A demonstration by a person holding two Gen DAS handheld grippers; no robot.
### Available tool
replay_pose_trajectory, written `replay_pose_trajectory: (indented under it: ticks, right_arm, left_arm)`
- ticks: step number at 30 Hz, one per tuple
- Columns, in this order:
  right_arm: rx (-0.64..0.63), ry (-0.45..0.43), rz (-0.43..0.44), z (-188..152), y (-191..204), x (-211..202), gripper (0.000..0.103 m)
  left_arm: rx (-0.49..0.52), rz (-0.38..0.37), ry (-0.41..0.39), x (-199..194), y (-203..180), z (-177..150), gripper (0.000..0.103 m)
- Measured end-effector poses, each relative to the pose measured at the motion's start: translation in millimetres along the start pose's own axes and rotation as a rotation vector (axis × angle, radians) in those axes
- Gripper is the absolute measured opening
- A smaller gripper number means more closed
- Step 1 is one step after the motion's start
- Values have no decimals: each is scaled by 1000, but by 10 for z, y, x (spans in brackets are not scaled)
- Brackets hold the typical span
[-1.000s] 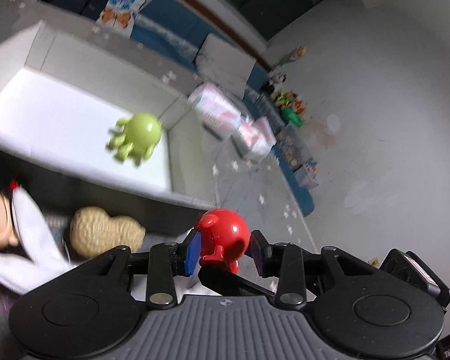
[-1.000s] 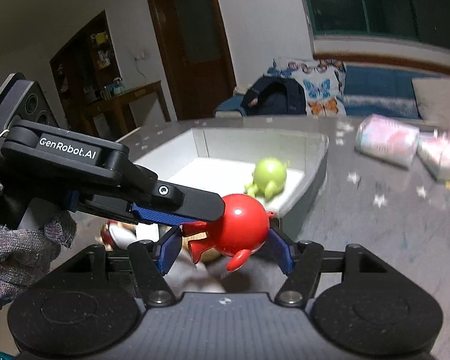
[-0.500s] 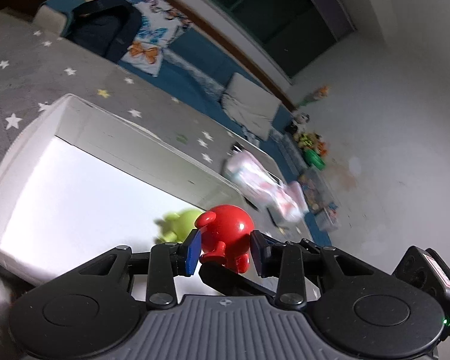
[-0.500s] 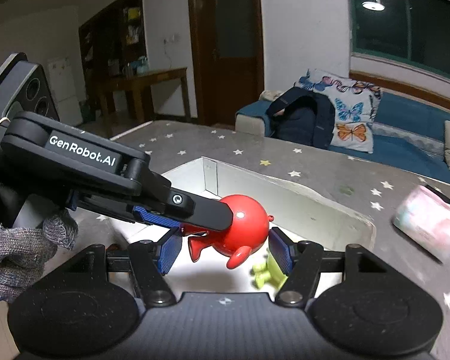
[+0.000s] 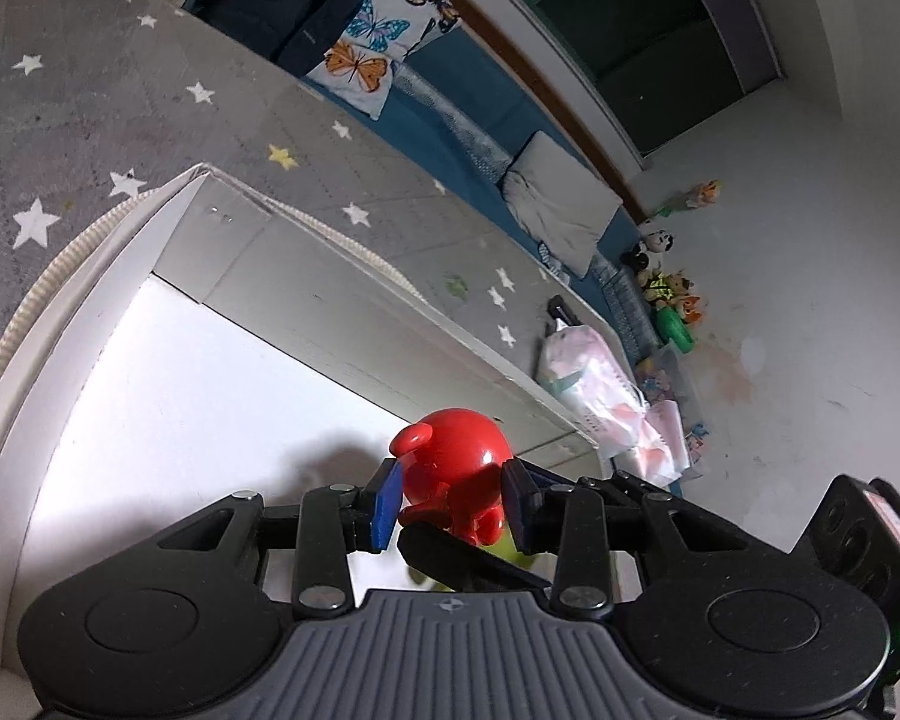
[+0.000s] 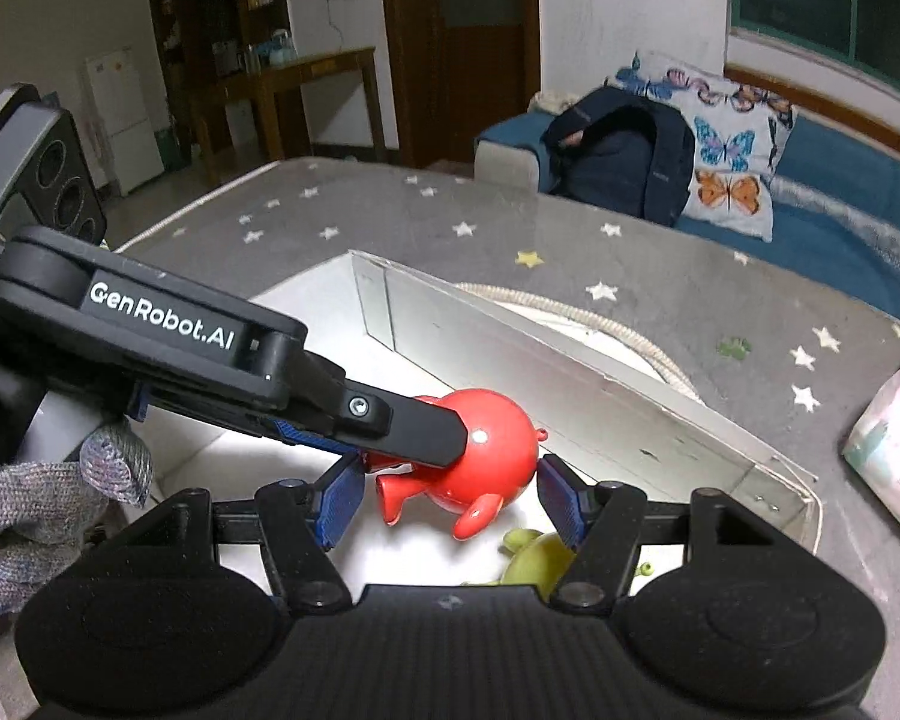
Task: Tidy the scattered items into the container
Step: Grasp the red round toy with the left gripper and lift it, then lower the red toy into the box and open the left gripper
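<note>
The left gripper (image 5: 452, 497) fingers squeeze the red toy (image 5: 453, 468) above the white box (image 5: 342, 306). The right gripper (image 6: 450, 498) fingers are wide open around it. A green toy (image 6: 537, 558) lies in the box.

White lettering "GenRobot.AI" on the black plastic body of the left gripper (image 6: 414, 450), at nine o'clock in the right wrist view.

A glossy red toy (image 5: 453, 468) sits between the blue pads (image 5: 387, 501) of a black gripper (image 5: 450, 504), above a white container (image 5: 210, 384) on a grey bench (image 6: 426, 222) scattered with white stars, one yellow, a yellow-green toy (image 6: 537, 558) below.
</note>
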State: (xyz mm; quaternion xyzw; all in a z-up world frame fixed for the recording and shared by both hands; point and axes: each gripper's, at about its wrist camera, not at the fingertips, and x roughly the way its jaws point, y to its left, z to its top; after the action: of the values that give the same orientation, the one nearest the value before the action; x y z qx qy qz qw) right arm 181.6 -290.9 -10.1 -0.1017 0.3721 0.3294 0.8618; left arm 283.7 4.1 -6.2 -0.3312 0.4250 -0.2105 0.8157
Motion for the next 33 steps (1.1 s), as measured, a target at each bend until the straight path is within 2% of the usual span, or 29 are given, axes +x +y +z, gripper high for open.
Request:
replay_pose_trajectory:
  ticks: [20,33]
  right_arm:
    - [-57,104,-43,79,-38,296,65]
    - [-58,113,-45,56,-42,305,65]
  left_arm:
    - [-21,49,27,101,75,40,38]
    - [-19,69,35,116,67,44,38]
